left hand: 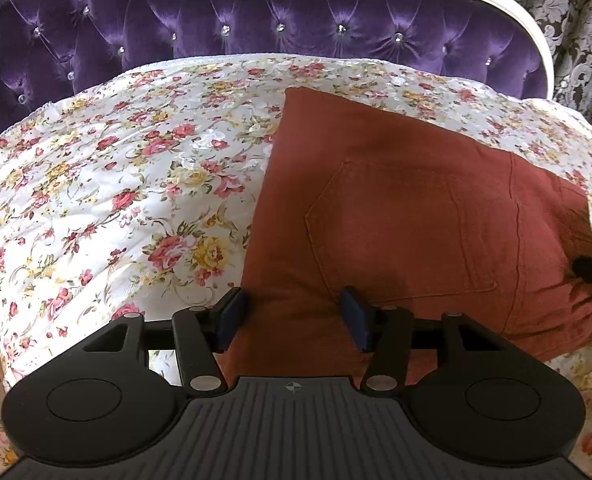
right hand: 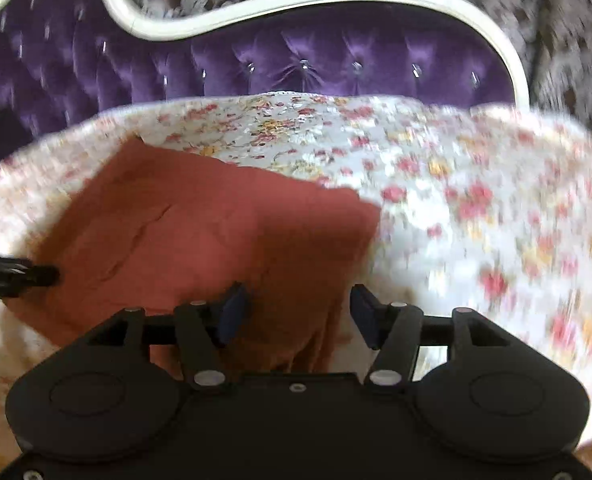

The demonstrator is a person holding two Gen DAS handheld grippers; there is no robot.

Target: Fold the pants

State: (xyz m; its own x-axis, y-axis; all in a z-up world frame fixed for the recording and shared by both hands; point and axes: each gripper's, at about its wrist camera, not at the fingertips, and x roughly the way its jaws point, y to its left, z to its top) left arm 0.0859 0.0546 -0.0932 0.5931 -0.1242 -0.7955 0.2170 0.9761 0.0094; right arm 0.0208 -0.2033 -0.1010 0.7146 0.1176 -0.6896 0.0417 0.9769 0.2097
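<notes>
On the bed [left hand: 107,184], left-wrist view: the rust pants [left hand: 396,216] lie folded into a thick, slanted packet toward the right edge, back pocket up, just short of the headboard [left hand: 223,32]; the left gripper [left hand: 291,312] hangs released, jaws apart over the packet's near edge and gripping nothing, with the right gripper's tip at the packet's right end. Right-wrist view, blurred: the right gripper [right hand: 296,312] is likewise released, its jaws straddling a loose near-right corner of cloth without pressing it. Judged step: let go and withdraw; lifting both clear without snagging this corner should keep the fold square.
</notes>
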